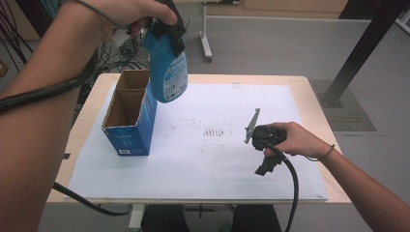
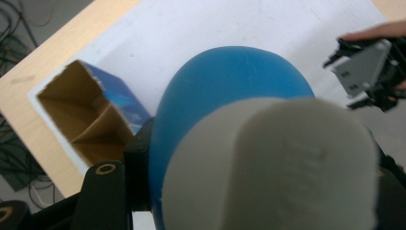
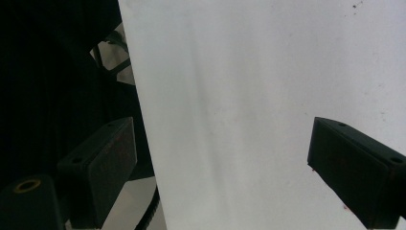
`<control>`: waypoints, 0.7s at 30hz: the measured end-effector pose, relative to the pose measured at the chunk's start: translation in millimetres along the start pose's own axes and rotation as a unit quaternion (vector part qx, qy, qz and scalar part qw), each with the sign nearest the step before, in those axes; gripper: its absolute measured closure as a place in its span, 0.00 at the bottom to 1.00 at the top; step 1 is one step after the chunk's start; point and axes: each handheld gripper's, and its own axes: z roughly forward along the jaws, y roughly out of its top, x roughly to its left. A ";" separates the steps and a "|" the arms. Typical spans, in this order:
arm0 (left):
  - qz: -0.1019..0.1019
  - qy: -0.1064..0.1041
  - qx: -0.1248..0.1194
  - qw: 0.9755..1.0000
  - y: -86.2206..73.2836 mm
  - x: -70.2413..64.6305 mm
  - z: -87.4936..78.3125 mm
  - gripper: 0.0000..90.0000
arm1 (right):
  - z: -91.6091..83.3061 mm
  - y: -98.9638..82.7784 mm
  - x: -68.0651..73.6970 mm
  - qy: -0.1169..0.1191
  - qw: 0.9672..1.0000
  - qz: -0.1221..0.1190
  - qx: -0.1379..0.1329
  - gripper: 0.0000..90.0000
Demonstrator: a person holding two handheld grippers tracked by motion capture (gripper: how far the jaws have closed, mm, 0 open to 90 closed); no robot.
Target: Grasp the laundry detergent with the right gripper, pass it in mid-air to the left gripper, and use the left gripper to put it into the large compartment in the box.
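Note:
A blue plastic bottle (image 1: 168, 72) with a white cap hangs in the air over the table's back left, just right of the box. My left gripper (image 1: 170, 30) is shut on its upper part. In the left gripper view the blue body (image 2: 230, 76) and white cap (image 2: 273, 163) bulge between the black fingers (image 2: 107, 191). Below stands an open blue cardboard box (image 1: 129, 121) with a brown divider inside (image 2: 91, 115). My right gripper (image 1: 265, 166) rests low over the white sheet (image 1: 217, 159) at the right, jaws open and bare (image 3: 225, 167).
The white sheet covers most of the wooden table (image 1: 309, 92). Loose cables (image 1: 116, 53) lie on the floor behind the left corner. A black frame post (image 1: 362, 48) stands at the back right. The sheet's near edge (image 3: 143, 143) runs between my right jaws.

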 end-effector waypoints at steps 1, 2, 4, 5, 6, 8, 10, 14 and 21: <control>-0.007 0.005 0.003 1.000 0.2 4.2 -0.2 0.42 | 0.6 -0.1 0.4 0.001 1.000 0.006 -0.005 0.10; -0.015 0.011 0.003 1.000 0.4 7.8 0.0 0.43 | 1.0 0.0 0.3 0.001 1.000 0.006 -0.004 0.10; -0.032 0.019 0.003 0.999 0.7 14.4 -0.4 0.42 | 1.1 0.9 0.4 0.001 1.000 0.006 0.001 0.10; -0.041 0.021 0.004 0.999 1.0 18.3 -0.4 0.43 | 1.6 1.2 0.5 0.001 1.000 0.005 -0.002 0.10; -0.054 0.024 0.003 0.998 1.1 23.9 -0.9 0.43 | 1.7 1.6 0.6 0.001 1.000 0.006 -0.002 0.10; -0.070 0.024 0.003 0.997 1.0 33.1 -0.6 0.43 | 1.8 3.0 0.5 0.001 1.000 0.003 -0.003 0.10; -0.088 0.021 0.003 0.996 0.5 41.6 -0.1 0.42 | 2.0 3.9 1.2 0.000 1.000 0.006 -0.004 0.10; -0.110 0.024 0.013 0.994 -2.3 60.6 4.5 0.42 | 2.4 5.7 1.8 0.001 1.000 0.002 -0.006 0.10; -0.169 0.037 0.021 0.985 -11.8 93.5 15.6 0.43 | 1.9 4.7 1.1 -0.001 1.000 0.001 -0.009 0.10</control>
